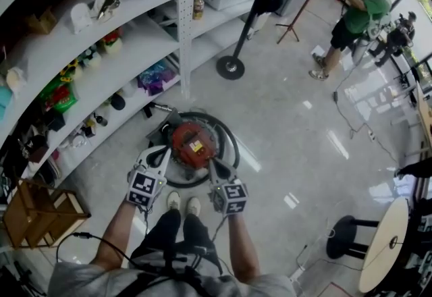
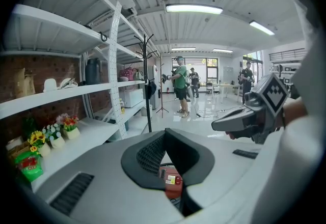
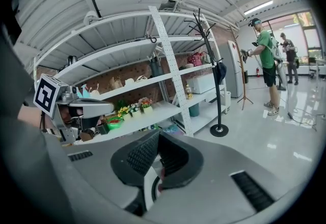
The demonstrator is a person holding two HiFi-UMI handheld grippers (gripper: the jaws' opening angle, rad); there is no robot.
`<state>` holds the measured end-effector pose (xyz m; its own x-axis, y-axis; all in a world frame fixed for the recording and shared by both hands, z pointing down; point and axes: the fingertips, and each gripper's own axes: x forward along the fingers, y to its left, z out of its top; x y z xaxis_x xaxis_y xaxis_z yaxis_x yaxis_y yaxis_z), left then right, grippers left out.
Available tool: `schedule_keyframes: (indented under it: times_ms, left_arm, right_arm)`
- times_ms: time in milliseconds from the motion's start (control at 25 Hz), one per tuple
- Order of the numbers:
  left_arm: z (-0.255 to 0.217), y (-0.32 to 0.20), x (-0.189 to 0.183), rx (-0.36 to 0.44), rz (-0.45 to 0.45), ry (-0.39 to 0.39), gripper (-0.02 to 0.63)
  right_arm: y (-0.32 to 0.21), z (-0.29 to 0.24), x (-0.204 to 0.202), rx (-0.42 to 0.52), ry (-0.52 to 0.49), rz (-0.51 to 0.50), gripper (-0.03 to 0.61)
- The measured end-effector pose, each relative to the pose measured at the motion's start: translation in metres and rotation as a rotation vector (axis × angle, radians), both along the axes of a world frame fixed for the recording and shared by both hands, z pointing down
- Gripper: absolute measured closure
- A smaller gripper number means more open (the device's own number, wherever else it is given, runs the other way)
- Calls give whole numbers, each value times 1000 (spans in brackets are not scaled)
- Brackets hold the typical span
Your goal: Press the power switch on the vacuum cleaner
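Observation:
A red round vacuum cleaner (image 1: 192, 146) sits on the floor by the shelving, with its dark hose (image 1: 229, 147) looped around it. My left gripper (image 1: 164, 150) hangs over its left edge and my right gripper (image 1: 210, 163) over its right front. Both are above it, and I cannot tell whether either touches it. In the left gripper view the left gripper (image 2: 165, 132) has its jaw tips together, with the red vacuum cleaner (image 2: 172, 181) showing below them and the right gripper (image 2: 249, 116) alongside. The right gripper (image 3: 158, 135) also looks shut and empty.
White shelving (image 1: 128, 46) with flowers, packets and jars runs along the left. A coat stand base (image 1: 230, 67) stands beyond the vacuum cleaner. A wooden crate (image 1: 40, 211) is at lower left, a round table (image 1: 385, 245) and stool (image 1: 344, 235) at lower right. A person in green (image 1: 358, 15) stands far off.

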<state>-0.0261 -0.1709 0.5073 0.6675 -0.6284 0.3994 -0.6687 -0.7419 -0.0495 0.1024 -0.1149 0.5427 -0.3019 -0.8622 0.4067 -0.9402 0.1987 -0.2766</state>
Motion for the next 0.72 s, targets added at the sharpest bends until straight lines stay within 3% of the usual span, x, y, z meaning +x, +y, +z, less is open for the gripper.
schedule_keyframes:
  times_ms: [720]
  left_arm:
    - [-64, -4, 1, 73, -2, 47, 607]
  right_arm:
    - [-4, -62, 11, 92, 12, 22, 567]
